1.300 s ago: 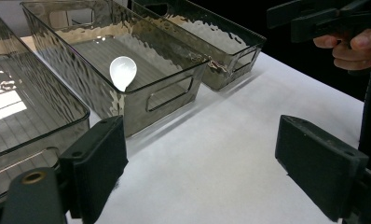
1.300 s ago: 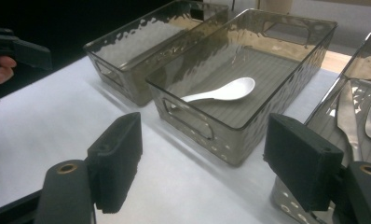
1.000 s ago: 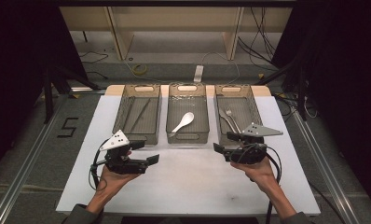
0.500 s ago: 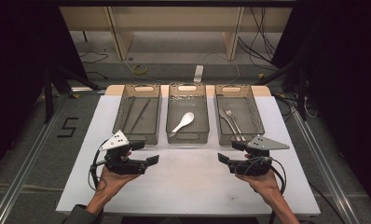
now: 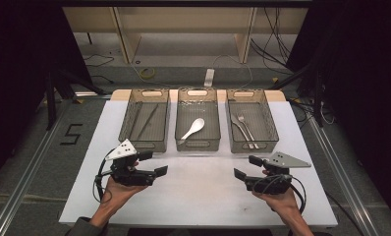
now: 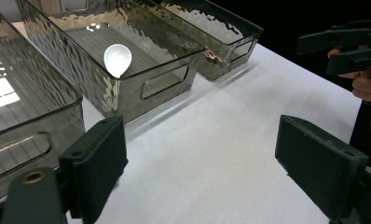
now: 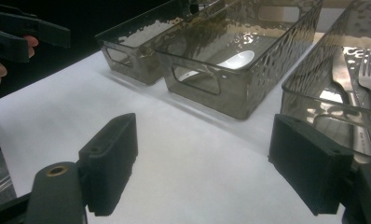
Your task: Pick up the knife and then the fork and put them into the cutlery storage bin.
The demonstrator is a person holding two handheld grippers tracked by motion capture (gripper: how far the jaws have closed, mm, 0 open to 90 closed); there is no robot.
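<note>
Three clear bins stand in a row at the back of the white table point(image 5: 198, 196). The left bin point(image 5: 126, 118) holds dark chopsticks point(image 5: 147, 121). A white spoon point(image 5: 193, 129) lies in the middle bin point(image 5: 197, 145). The right bin point(image 5: 269, 120) holds a fork point(image 5: 246, 129) and a knife point(image 5: 237, 128). My left gripper point(image 5: 153, 163) is open and empty in front of the left bin, its jaws wide apart point(image 6: 207, 158). My right gripper point(image 5: 247, 167) is open and empty in front of the right bin point(image 7: 207, 158). The spoon point(image 6: 117, 58) point(image 7: 237, 59) shows through the bin walls.
Cables trail from both grippers to the table's front edge. Beyond the table are a wooden shelf frame point(image 5: 183, 24), floor cables and a white power strip point(image 5: 209, 77). A "5" is marked on the floor point(image 5: 71, 133) to the left.
My right gripper has drawn back from the right bin's front edge toward the person and a little to the right. The left gripper has stayed put.
</note>
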